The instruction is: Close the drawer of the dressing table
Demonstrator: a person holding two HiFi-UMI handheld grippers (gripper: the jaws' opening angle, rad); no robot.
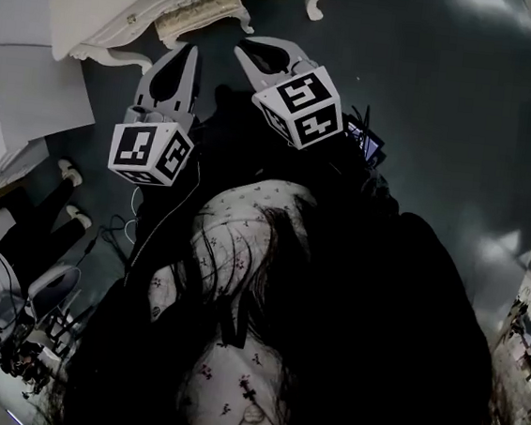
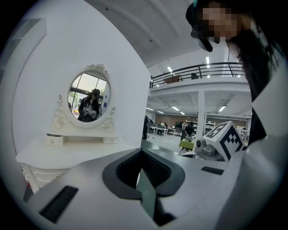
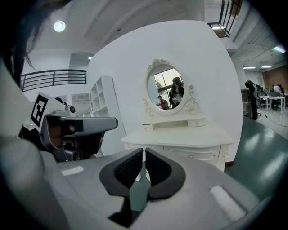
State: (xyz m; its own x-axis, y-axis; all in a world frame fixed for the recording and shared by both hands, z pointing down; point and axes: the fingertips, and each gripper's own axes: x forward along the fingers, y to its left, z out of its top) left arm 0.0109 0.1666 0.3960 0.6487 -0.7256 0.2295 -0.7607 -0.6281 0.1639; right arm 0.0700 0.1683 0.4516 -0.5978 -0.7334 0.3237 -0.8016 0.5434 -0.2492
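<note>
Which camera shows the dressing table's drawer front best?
The right gripper view. The dressing table faces it squarely, so the drawer front and its knob show. The left gripper view shows mostly the tabletop and mirror. The head view sees only the top and carved edge from above.

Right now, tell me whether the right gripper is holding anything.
No: in the right gripper view the right gripper has its jaws closed together with nothing between them; the dressing table stands beyond, untouched.

- I'm in a big open lab hall, not a home: a black-railed mezzanine (image 2: 202,69) and ceiling strip lights (image 2: 173,108) overhead.
- People work at long white desks (image 2: 161,130) across the dark glossy floor (image 1: 425,129).
- The white carved dressing table (image 3: 180,137) backs onto a bare white partition panel (image 3: 202,58).
</note>
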